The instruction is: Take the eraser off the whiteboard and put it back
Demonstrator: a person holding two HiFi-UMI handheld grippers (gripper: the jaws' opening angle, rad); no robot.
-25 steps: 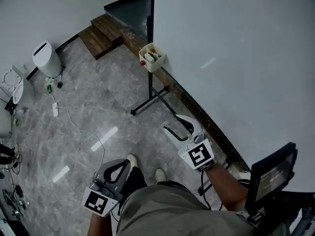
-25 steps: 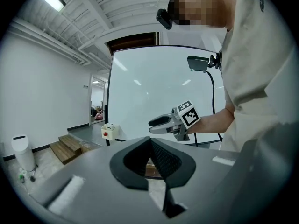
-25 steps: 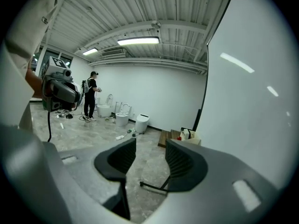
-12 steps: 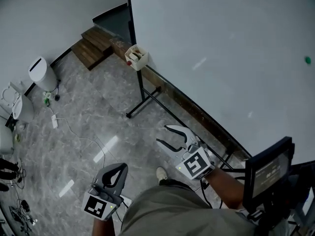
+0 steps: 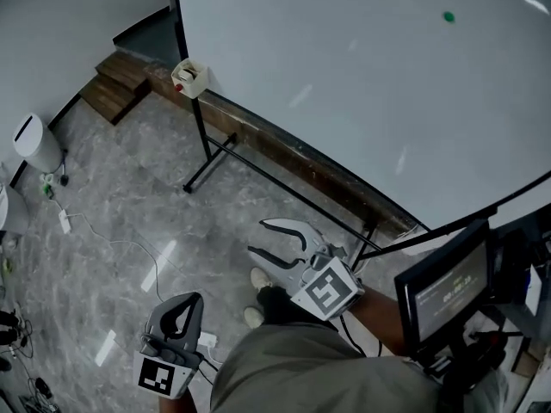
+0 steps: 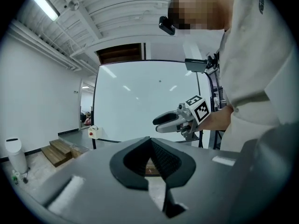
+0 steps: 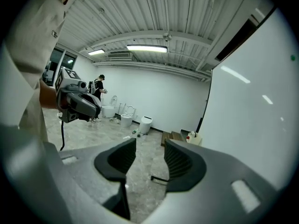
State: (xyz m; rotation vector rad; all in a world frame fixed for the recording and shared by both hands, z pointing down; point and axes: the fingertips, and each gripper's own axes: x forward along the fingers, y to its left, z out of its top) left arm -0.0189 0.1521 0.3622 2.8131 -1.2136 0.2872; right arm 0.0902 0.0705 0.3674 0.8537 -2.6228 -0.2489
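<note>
**Head view.**
- Whiteboard [image 5: 344, 84]: on a black stand, filling the upper right. One green dot [image 5: 447, 15] sits near its top.
- Box [image 5: 189, 77]: cream, fixed at the board's left edge. It holds small things, one of them red, all too small for me to name.
- Eraser: I cannot find it on the board face. It may be in the box, but I cannot tell.
- Right hand-held gripper [image 5: 256, 237]: released and empty, pointing along the floor [image 5: 129, 213] well short of the board.
- Left hand-held gripper [image 5: 189, 301]: low by my hip, clenched.

**Left gripper view.**
- The jaw tips meet with nothing between them.
- Beyond them are the board, the box at its left edge and the right hand-held gripper.

**Right gripper view.**
- The jaws stand apart with only floor showing in the gap.
- The board edge and the box are ahead on the right, far off.

**Step, as I judge it.**
- Neither hand-held gripper carries the eraser.
- This fits an approach to fetch the eraser. It fits equally well a pull-back after the eraser has been returned.
- Before any move, I must find the eraser, most likely by looking in the box.
</note>
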